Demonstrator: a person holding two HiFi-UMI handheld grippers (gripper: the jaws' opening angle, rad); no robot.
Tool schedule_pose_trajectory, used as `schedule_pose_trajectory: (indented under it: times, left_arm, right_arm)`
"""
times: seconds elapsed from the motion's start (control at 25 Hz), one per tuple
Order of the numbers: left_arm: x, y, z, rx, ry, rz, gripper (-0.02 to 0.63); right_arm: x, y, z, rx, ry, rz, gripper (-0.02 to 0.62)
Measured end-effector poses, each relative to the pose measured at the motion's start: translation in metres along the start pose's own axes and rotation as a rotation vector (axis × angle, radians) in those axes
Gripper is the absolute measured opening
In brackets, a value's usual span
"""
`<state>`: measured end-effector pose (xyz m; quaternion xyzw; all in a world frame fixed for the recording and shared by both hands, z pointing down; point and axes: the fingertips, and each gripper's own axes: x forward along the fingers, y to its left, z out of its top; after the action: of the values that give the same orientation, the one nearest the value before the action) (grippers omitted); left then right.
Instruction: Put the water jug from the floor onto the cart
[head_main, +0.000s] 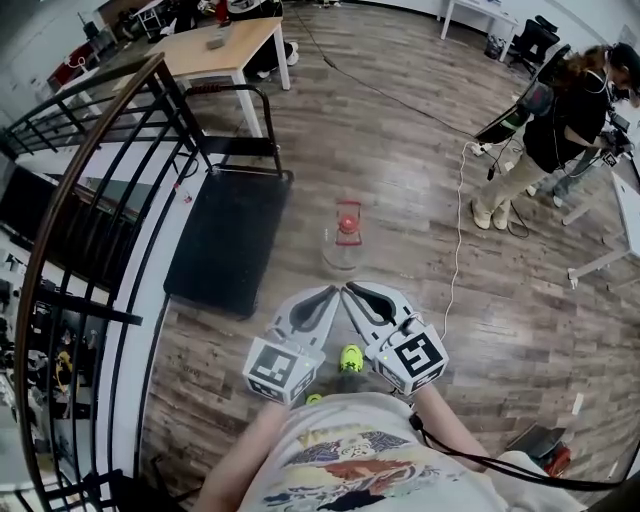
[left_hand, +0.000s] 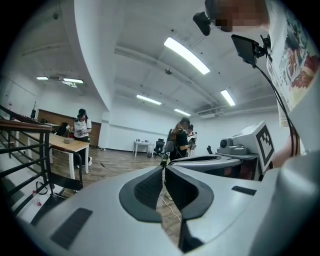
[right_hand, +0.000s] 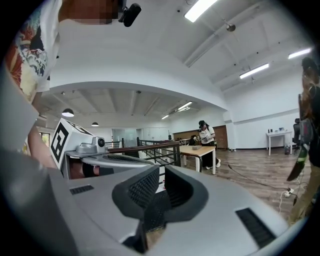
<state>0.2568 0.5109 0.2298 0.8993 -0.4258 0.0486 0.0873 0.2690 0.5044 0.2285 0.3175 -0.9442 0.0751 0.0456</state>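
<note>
The water jug (head_main: 345, 240), clear with a red cap and handle, stands upright on the wood floor. Left of it is the cart (head_main: 225, 235), a black flat platform with a black tube handle (head_main: 240, 120) at its far end. Both grippers are held low in front of the person, tips together in a V, short of the jug. My left gripper (head_main: 331, 294) (left_hand: 164, 172) is shut and holds nothing. Just beside it, my right gripper (head_main: 351, 291) (right_hand: 161, 175) has its pads nearly together and nothing between them. Neither gripper view shows the jug.
A black railing (head_main: 60, 200) runs along the left, close to the cart. Farther off stands a wooden table (head_main: 215, 45). A person (head_main: 560, 120) stands at the right by a white table (head_main: 625, 215). A white cable (head_main: 460, 220) trails over the floor right of the jug.
</note>
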Motion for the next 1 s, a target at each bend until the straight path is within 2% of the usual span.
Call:
schedule_pose_trajectory:
  times: [0.2,0.44,0.76,1.0]
  left_arm:
    - [0.045,0.016,-0.005,0.037,0.041,0.02,0.012]
    - [0.085,0.035,0.001,-0.008,0.018,0.06,0.012]
    - [0.109,0.041,-0.002,-0.006,0.024,0.067,0.014]
    - [0.116,0.06,-0.015,-0.049,0.044,0.059,0.012]
  right_arm:
    - [0.018,-0.047,-0.002,0.006,0.003,0.023,0.041]
    - [0.032,-0.086,0.002,-0.01,0.0,0.05,0.041]
    - [0.038,-0.108,-0.009,0.008,0.039,0.052,0.041]
    - [0.058,-0.116,-0.021,0.026,0.079,0.051,0.041]
